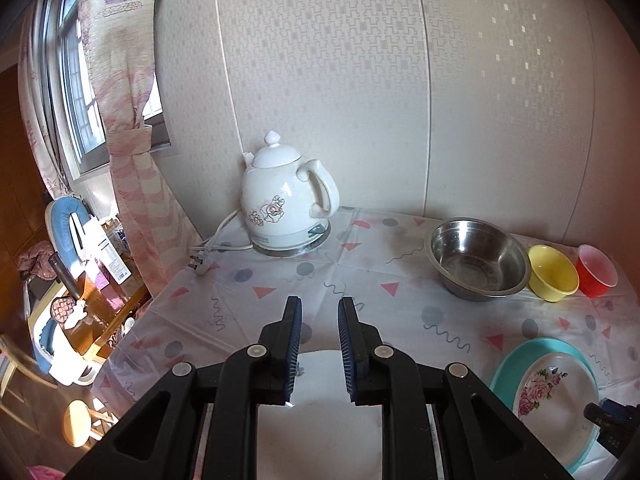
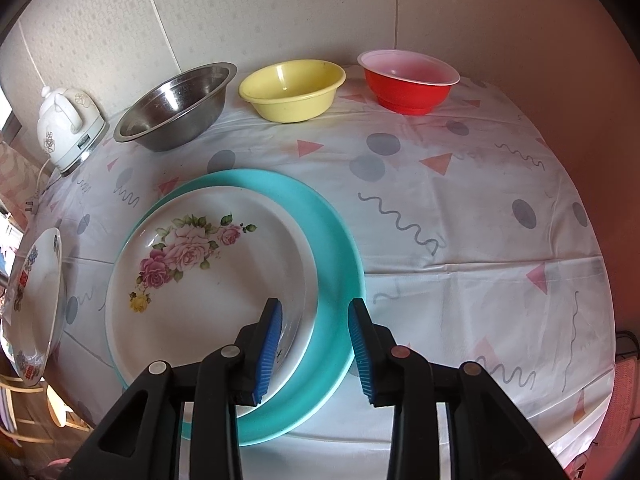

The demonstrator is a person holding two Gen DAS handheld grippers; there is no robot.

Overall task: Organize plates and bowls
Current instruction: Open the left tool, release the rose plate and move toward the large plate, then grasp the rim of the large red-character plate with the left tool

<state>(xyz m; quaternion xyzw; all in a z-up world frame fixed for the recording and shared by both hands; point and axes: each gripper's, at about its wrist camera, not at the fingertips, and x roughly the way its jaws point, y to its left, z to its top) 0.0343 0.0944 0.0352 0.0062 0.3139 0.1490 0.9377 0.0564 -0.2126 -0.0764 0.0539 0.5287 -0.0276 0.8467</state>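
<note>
So the rose plate [image 2: 200,280] sits inside the bigger teal plate [image 2: 340,240], pushed toward its left side, both flat on the counter [image 2: 460,208] near the front edge. The right claw [image 2: 314,308] hangs over their near rims with its jaws spread, one finger above the rose plate and the other just outside the teal rim, not squeezing anything as far as I can see. A third plate, the patterned plate [image 2: 38,292], is up in the air and tilted at the left end of the counter. The left claw [image 1: 319,304] is almost pressed together and seems to be pinching it. Along the wall at the back, left to right: steel bowl [image 2: 176,108], yellow bowl [image 2: 292,92], red bowl [image 2: 408,80], all empty. White kettle [image 2: 68,120] in the far left corner.
</note>
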